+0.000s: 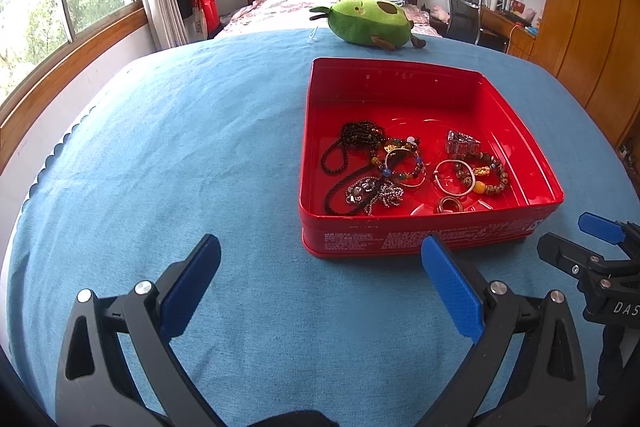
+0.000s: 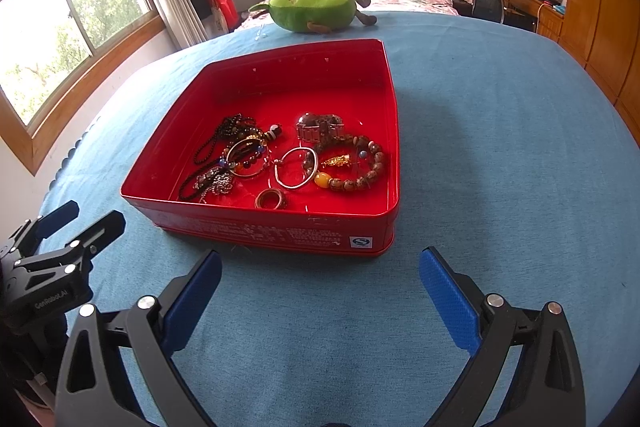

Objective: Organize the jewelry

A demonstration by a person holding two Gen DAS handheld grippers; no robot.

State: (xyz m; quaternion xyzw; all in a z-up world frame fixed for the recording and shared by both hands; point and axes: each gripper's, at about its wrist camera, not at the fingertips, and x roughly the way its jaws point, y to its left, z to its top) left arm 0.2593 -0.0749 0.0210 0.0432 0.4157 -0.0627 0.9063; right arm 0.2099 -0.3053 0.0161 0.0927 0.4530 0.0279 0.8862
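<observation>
A red tin box (image 1: 400, 75) (image 2: 260, 223) stands on the blue cloth. Inside lie black bead necklaces (image 1: 352, 139) (image 2: 224, 135), a coloured bead bracelet (image 1: 404, 167), a silver bangle (image 1: 454, 177) (image 2: 296, 167), a brown bead bracelet (image 1: 486, 173) (image 2: 360, 167), a metal watch (image 1: 462, 143) (image 2: 320, 127), a silver chain (image 1: 376, 193) and a ring (image 2: 271, 199). My left gripper (image 1: 320, 267) is open and empty, just short of the box's near wall. My right gripper (image 2: 320, 279) is open and empty, also just in front of the box. Each shows at the edge of the other's view: the right one (image 1: 600, 251), the left one (image 2: 68, 231).
A green avocado plush toy (image 1: 368, 21) (image 2: 312, 7) lies at the far edge of the blue cloth (image 1: 180, 147) (image 2: 500, 147). Beyond it are a bed, a coat stand, windows, a desk with a chair and wooden wardrobes on the right.
</observation>
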